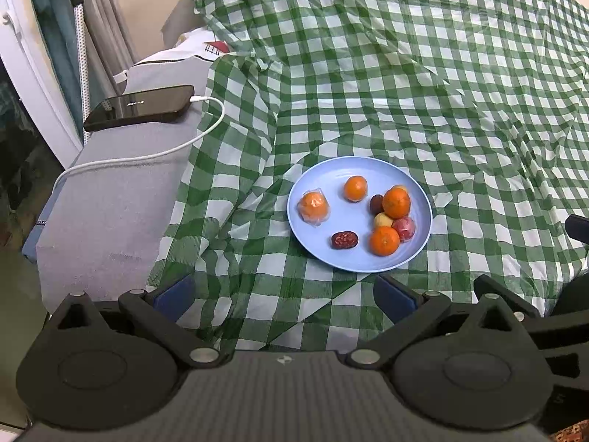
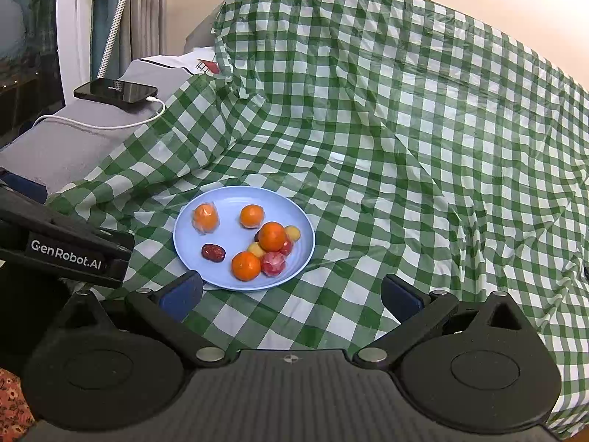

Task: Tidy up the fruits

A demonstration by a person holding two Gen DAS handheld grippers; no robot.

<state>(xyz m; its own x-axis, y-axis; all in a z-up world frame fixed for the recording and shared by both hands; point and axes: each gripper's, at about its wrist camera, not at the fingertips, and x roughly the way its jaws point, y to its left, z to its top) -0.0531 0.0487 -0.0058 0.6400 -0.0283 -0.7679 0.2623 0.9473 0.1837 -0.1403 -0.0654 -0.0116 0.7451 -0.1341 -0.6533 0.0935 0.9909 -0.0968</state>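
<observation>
A light blue plate (image 1: 331,176) (image 2: 228,199) lies on a green-and-white checked cloth and holds several fruits. A plastic-wrapped orange (image 1: 313,206) (image 2: 205,217) sits at its left, bare oranges (image 1: 396,202) (image 2: 272,236) in the middle and front. A dark red date (image 1: 344,239) (image 2: 213,252) lies near the front rim, beside a wrapped red fruit (image 1: 404,229) (image 2: 273,263) and small yellow fruits (image 1: 383,220). My left gripper (image 1: 285,300) is open just short of the plate, with nothing between its fingers. My right gripper (image 2: 292,300) is open too, the plate just ahead and left of it.
A black phone (image 1: 141,107) (image 2: 116,91) with a white charging cable (image 1: 154,153) rests on a grey cushion at the left. The checked cloth (image 1: 423,73) rises in folds behind the plate. The left gripper's body (image 2: 66,250) shows at the right wrist view's left edge.
</observation>
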